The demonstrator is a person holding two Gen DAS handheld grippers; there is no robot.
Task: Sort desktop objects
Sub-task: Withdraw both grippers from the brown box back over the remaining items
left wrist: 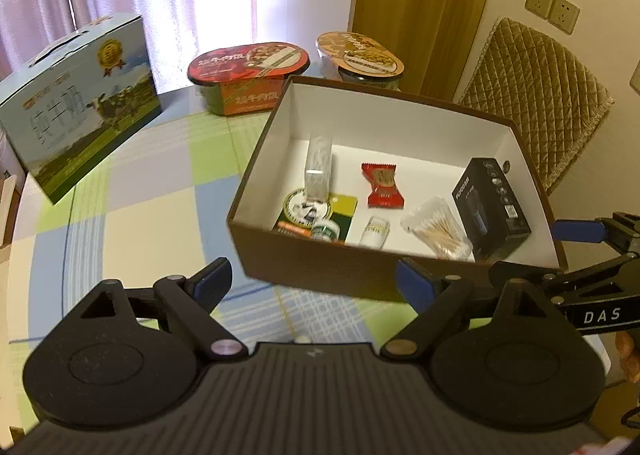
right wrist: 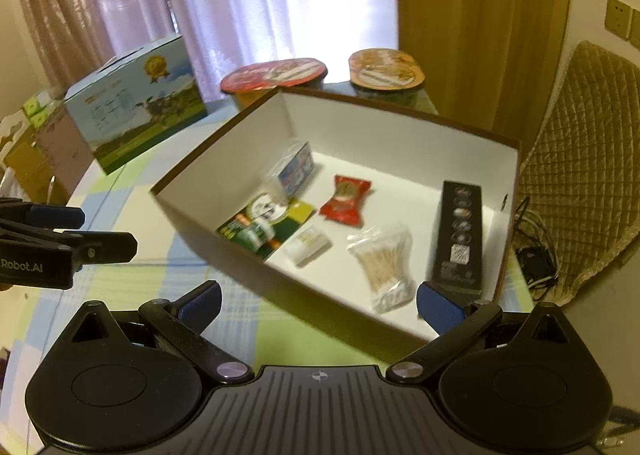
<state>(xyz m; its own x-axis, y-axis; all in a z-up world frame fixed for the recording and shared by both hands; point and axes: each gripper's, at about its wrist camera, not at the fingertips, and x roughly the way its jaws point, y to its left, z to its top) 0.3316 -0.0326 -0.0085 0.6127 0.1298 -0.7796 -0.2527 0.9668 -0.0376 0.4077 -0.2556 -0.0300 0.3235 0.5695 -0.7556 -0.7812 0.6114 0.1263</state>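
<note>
We are looking down both wrist views at a brown box (left wrist: 304, 255) with a white interior, sitting on the checked table (left wrist: 140, 223) at centre frame. Inside it we are seeing a black carton (left wrist: 490, 207) at the right wall, a bag of cotton swabs (left wrist: 438, 229), a red sachet (left wrist: 383, 185), a small white bottle (left wrist: 374, 232), a green leaflet (left wrist: 344, 207) and a clear upright packet (left wrist: 319, 167); the box's near wall is cutting off the lower edges of the bottle, the swabs and a green-capped item whose label is too blurred to read. The left hand-held gripper (left wrist: 316, 281) is standing released, blue pads wide apart with nothing between them, in front of the box. The right hand-held gripper (right wrist: 320, 305) is likewise released and empty; its right pad is overlapping the carton's base in the picture. Behind, at upper left, a milk carton (left wrist: 80, 103) and two lidded meal tubs (left wrist: 248, 75) are standing, partly hidden by the box in the right view.
</note>
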